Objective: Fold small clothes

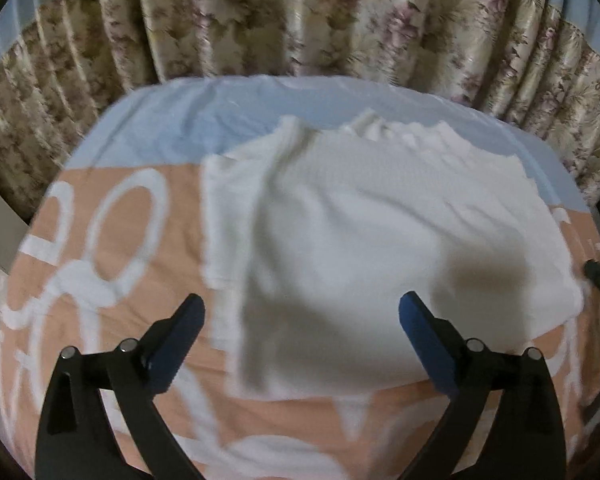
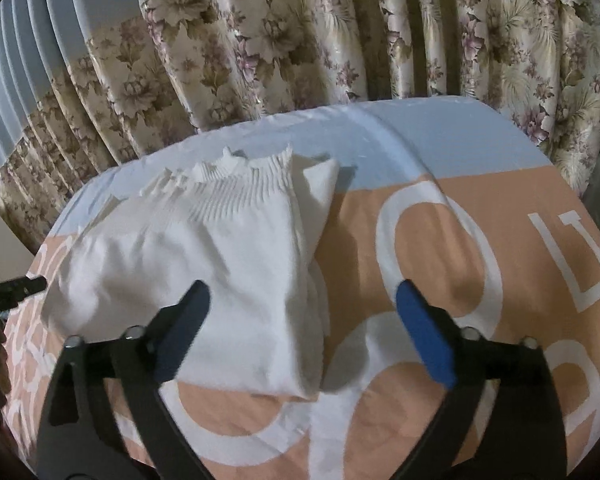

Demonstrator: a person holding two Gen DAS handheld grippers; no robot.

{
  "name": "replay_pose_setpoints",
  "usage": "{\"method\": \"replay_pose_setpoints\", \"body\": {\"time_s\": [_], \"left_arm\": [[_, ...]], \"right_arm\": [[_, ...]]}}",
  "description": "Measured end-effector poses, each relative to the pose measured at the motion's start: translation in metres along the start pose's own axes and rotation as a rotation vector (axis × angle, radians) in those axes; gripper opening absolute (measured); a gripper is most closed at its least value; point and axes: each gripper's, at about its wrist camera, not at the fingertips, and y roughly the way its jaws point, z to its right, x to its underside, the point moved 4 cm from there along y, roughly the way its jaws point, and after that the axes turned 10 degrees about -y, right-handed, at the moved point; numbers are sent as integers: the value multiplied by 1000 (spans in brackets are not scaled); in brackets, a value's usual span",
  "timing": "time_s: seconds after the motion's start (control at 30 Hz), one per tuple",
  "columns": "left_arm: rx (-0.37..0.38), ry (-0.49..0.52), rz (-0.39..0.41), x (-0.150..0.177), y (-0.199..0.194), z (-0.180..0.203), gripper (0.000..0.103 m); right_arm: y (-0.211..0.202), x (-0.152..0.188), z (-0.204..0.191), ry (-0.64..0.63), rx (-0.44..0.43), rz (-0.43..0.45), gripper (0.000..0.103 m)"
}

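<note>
Now, near to far:

Left tongs (image 1: 300,316): jaws spread wide, nothing between the pads. They hang above the near edge of the garment without touching it. Blue pads (image 1: 168,344) face inward.

Right tongs (image 2: 302,304): jaws spread wide, gripping nothing. The garment's right folded edge lies below and between the fingers, clear of the pads (image 2: 424,340).

Cross-view: tip of the right tongs shows at the right edge of the left wrist view, just beside the garment. Tip of the left tongs shows at the left edge of the right wrist view, also just beside it.

Garment (image 1: 360,232): white, lying free on the sheet, roughly rectangular, with a side strip folded inward. Gathered, ruffled elastic band (image 2: 236,184) at the far end. Some creases across the middle. Shadows of the tongs fall on its near part.

Sheet (image 1: 140,240): peach with large white lettering under the garment's near part. Pale blue band (image 2: 440,148) beyond, under the ruffled end. What the sheet covers I cannot tell.

Curtain (image 2: 300,40): floral, pleated, hanging just behind the far edge of the sheet.
</note>
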Motion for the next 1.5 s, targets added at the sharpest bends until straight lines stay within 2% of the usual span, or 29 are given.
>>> {"method": "replay_pose_setpoints", "body": {"time_s": [0.1, 0.23, 0.33, 0.37, 0.4, 0.47, 0.67, 0.73, 0.8, 0.97, 1.13, 1.33, 1.43, 1.5], "left_arm": [[36, -17, -24, 0, 9, 20, 99], [38, 2, -40, -5, 26, 51, 99], [-8, 41, -24, -10, 39, 72, 99], [-27, 52, -24, -12, 45, 77, 99], [-37, 56, -31, -13, 51, 80, 99], [-23, 58, -42, -15, 59, 85, 99], [-27, 31, -60, -15, 75, 86, 101], [-26, 27, -62, -16, 76, 85, 101], [-26, 32, -62, -17, 76, 86, 101], [-7, 62, -62, -17, 76, 89, 101], [27, 75, -84, -15, 74, 89, 101], [22, 89, -84, -14, 75, 91, 101], [22, 91, -87, -13, 76, 91, 101], [23, 94, -90, -13, 78, 91, 101]], "right_arm": [[12, 1, -1, 23, -28, -26, 100], [27, -1, -3, 21, -48, -55, 100], [34, -6, -6, -3, -78, -50, 100], [39, -8, -6, -13, -91, -59, 99], [42, -9, -6, -19, -107, -67, 92], [48, -12, -5, -18, -160, -78, 86], [62, -20, 0, -8, -210, -92, 86], [68, -20, 3, 11, -239, -109, 82], [73, -21, 1, 18, -266, -121, 73], [75, -21, -6, -27, -239, -163, 68], [68, -16, 0, 20, -248, -224, 66], [77, -25, 2, 54, -276, -198, 66], [82, -29, 2, 49, -268, -190, 56], [81, -29, 4, 54, -275, -197, 39]]}}
